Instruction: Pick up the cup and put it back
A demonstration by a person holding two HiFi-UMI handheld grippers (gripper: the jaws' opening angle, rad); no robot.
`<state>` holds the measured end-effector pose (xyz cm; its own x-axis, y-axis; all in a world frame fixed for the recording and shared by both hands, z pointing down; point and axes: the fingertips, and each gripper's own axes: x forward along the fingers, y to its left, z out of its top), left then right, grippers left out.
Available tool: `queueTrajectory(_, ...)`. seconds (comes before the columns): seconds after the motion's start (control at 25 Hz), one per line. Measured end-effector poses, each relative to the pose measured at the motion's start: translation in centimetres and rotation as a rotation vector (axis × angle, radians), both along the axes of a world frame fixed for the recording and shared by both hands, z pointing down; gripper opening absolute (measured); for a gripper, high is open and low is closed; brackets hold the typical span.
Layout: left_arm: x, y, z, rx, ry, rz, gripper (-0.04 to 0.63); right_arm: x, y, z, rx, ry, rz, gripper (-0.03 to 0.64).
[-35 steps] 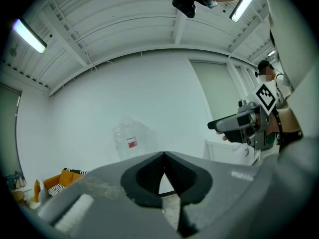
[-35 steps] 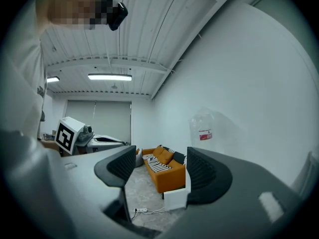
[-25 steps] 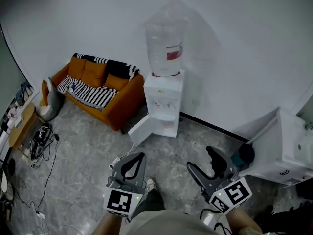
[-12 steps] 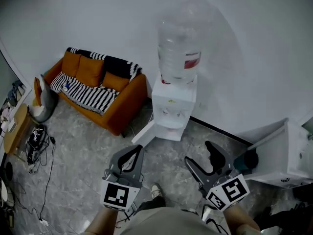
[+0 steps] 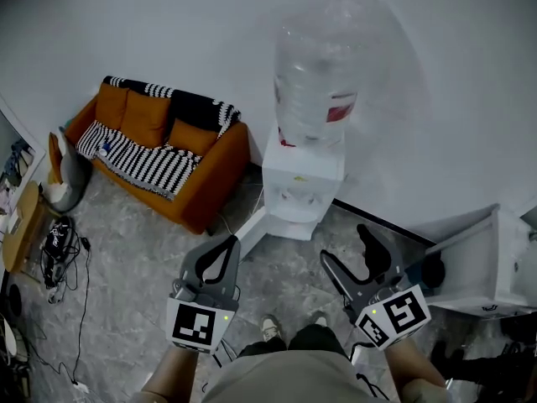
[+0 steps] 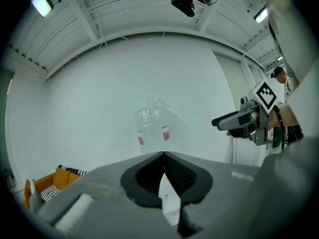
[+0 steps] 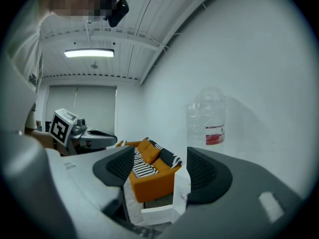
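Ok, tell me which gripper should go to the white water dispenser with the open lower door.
Probably the right gripper: its jaws stand open and empty, framing the white water dispenser and its open door. The left gripper is shut.

Open floor (image 5: 151, 259) ahead; water dispenser (image 5: 302, 183) against wall (image 5: 168, 32), door (image 5: 249, 231) ajar; sofa (image 5: 168, 162) left, white cabinet (image 5: 491, 263) right.

The head camera looks steeply down from above and behind the left gripper (image 5: 232, 240) and right gripper (image 5: 344, 243), both near and low in frame. Each gripper camera rides just behind its own jaws, facing almost level along them. All three views share the water dispenser (image 5: 302, 183) ahead of the jaws and the sofa (image 5: 159, 154) off to their left; each gripper camera also catches the other gripper.
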<state>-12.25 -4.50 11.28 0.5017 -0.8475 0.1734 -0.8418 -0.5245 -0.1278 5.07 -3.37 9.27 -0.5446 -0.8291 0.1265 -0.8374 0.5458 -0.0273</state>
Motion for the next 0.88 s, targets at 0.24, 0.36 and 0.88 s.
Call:
queueTrajectory(0.24, 0.8, -2.0, -0.8, 0.05, -0.001, -0.025, 0.003, 1.0, -2.9, 0.0, -0.001, -0.003, -0.021, 0.333)
queueTrajectory(0.36, 1.7, -3.3, -1.4, 0.102, -0.053, -0.033, 0.003, 1.7, -4.4, 0.7, -0.011, 0.002, -0.037, 0.334)
queueTrajectory(0.88, 5.4, -8.4, 3.3, 0.105, -0.071, -0.128, 0.003, 4.0, -12.1, 5.3, -0.043, -0.004, -0.133, 0.334)
